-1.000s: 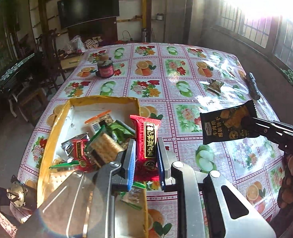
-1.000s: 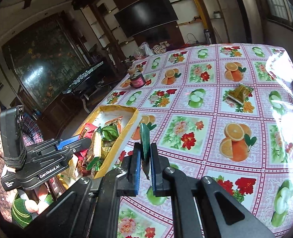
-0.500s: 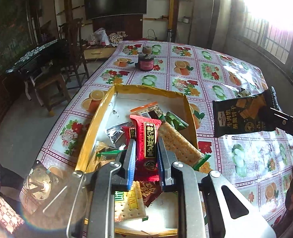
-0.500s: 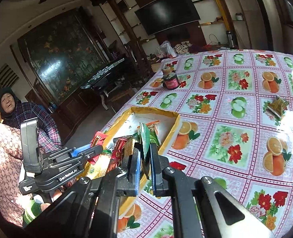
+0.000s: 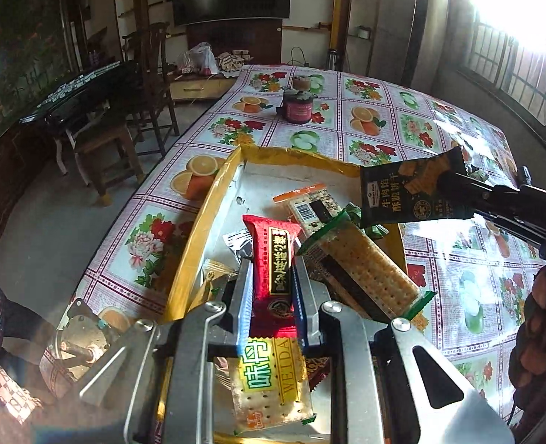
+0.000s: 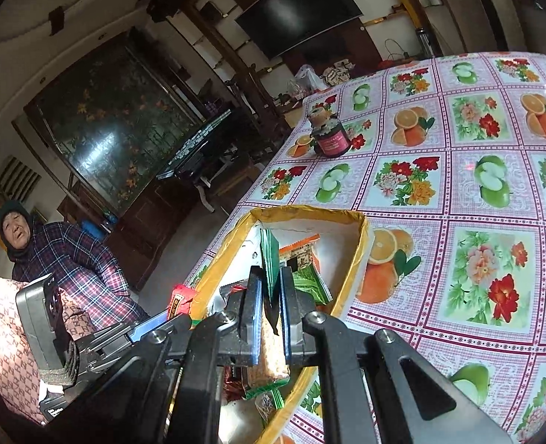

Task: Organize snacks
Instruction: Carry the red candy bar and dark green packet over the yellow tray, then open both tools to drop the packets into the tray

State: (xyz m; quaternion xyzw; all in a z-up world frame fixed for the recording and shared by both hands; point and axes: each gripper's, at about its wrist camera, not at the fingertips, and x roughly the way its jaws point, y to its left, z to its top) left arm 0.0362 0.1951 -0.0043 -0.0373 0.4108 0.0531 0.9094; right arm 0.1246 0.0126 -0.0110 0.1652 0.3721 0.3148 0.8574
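Yellow-rimmed, the cardboard box (image 5: 199,229) on the flowered tablecloth (image 5: 376,125) already holds loose snacks, so the left gripper (image 5: 271,288), clamped on a red packet (image 5: 275,255), and the right gripper (image 6: 271,296), pinching a dark biscuit packet (image 5: 406,192), should each lower over a bare patch before letting go.

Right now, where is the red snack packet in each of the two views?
Left wrist: red snack packet at lower centre, clamped in the left gripper.
Right wrist: its end shows at lower left, by the yellow box's rim.
Shared landmark: dark jar.
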